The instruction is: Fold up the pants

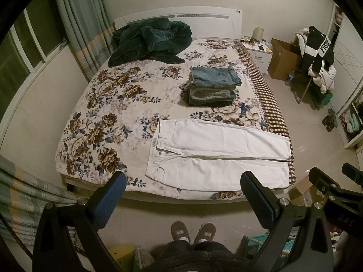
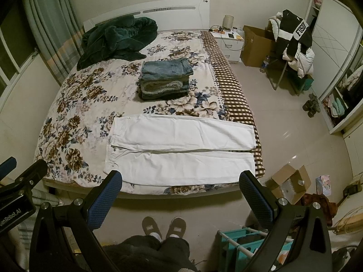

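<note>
White pants [image 1: 217,154] lie flat along the near edge of the bed, waist to the left, legs running right; they also show in the right wrist view [image 2: 181,151]. My left gripper [image 1: 182,182] is open and empty, held high above the bed's near edge, in front of the pants. My right gripper [image 2: 180,182] is open and empty, likewise held back from the pants. Neither touches the cloth.
A stack of folded jeans [image 1: 213,86] sits mid-bed on the floral bedspread [image 1: 102,113]. A dark green blanket [image 1: 147,43] is bunched by the headboard. A nightstand [image 2: 229,43], cardboard boxes [image 2: 290,183], a chair piled with clothes [image 2: 295,45] and a teal rack [image 2: 249,242] stand on the floor at right.
</note>
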